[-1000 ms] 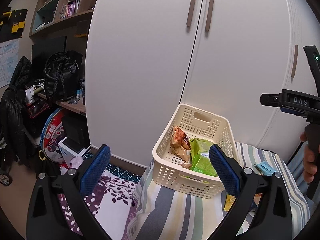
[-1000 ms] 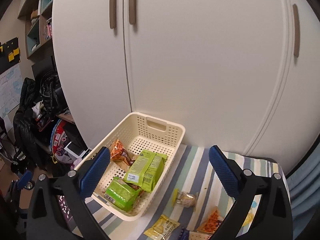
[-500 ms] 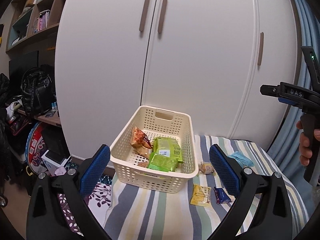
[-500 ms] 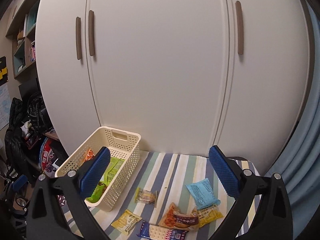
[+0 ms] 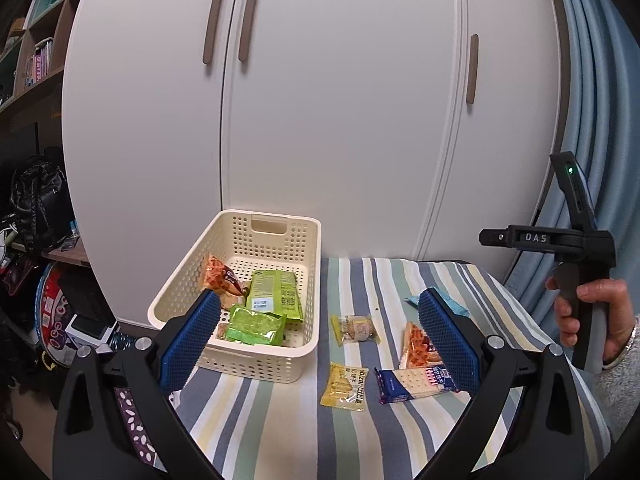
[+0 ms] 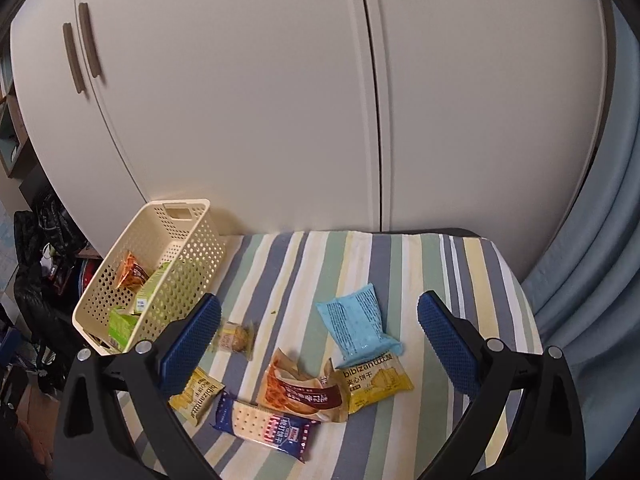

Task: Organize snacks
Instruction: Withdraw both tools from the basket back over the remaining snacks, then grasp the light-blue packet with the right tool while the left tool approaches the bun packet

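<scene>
Striped cloth (image 6: 280, 272) bears crinkled snack packets (image 6: 300, 392) beside a perforated cream basket (image 5: 276, 364).

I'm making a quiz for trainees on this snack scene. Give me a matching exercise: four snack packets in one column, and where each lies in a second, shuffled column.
Things:
1. light blue packet
2. dark blue cracker packet
3. green packets
4. clear-wrapped round snack

Places:
A. inside the cream basket
B. on the striped cloth, just beside the basket
C. on the cloth, toward its far right
D. on the cloth, nearest the camera

Pairs: 1-C, 2-D, 3-A, 4-B
</scene>
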Available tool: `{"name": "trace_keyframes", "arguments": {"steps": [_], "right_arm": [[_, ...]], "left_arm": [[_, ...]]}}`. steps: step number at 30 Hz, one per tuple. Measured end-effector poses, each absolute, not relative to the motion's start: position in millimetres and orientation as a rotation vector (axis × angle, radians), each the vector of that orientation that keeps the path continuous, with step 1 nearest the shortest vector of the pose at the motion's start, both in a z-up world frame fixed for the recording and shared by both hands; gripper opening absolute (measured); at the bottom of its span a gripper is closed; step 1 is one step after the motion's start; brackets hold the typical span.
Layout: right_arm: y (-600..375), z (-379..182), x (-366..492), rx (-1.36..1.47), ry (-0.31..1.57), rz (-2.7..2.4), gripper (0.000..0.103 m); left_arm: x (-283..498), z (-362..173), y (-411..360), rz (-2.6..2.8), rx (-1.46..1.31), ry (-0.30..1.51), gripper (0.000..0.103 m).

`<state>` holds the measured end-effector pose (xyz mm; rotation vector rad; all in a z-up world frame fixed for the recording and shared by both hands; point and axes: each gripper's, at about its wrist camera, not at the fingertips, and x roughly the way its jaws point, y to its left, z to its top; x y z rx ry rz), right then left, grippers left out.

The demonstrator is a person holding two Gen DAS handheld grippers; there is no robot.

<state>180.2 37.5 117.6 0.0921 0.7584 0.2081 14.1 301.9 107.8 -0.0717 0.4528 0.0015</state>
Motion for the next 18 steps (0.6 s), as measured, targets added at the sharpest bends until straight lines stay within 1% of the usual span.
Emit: {"name": "trace_keyframes", "arguments": {"steps": [6,18], "right_arm": [[19.2,81.0,192.8,0.12,0.821,0.205,0.098],[22.0,17.1,232.1,0.039,0.971,0.21,0.098]], "left_arm": [[35.5,106.4,286.2,-0.049,-0.103,0.498,0.101],[84.0,89.3,258.7,-0.125,-0.175,0.589,0.101]]}}
